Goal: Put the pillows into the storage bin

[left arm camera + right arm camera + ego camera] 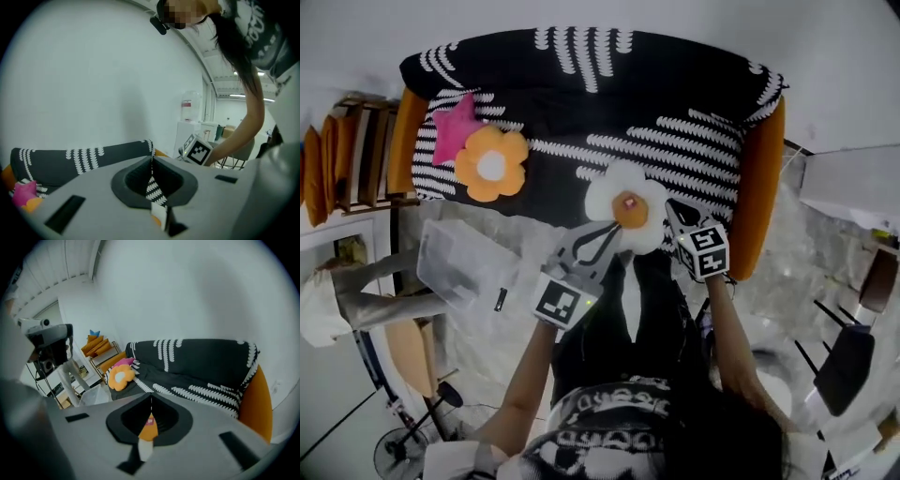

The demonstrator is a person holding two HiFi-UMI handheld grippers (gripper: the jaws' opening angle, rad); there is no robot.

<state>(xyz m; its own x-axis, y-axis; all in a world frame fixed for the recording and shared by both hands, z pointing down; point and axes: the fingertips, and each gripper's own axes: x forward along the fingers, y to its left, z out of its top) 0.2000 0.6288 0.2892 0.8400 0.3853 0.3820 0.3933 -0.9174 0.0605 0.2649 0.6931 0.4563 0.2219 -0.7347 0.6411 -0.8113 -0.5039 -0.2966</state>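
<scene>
One long black sofa with white leaf stripes and orange ends (581, 94) fills the far side. Off its left front corner, on the floor, stands the clear plastic storage bin (455, 262). At the sofa's front edge is the white flower-shaped plush pillow with an orange centre (625, 202). On its left seat lie the orange flower pillow (491, 164) and the pink star pillow (455, 127). The left tool (607, 232) and right tool (673, 212) are each pressed together on the white pillow's edge. Carrying it level toward the bin and releasing only above its mouth looks best. How deep each pinch bites is hard to judge.
</scene>
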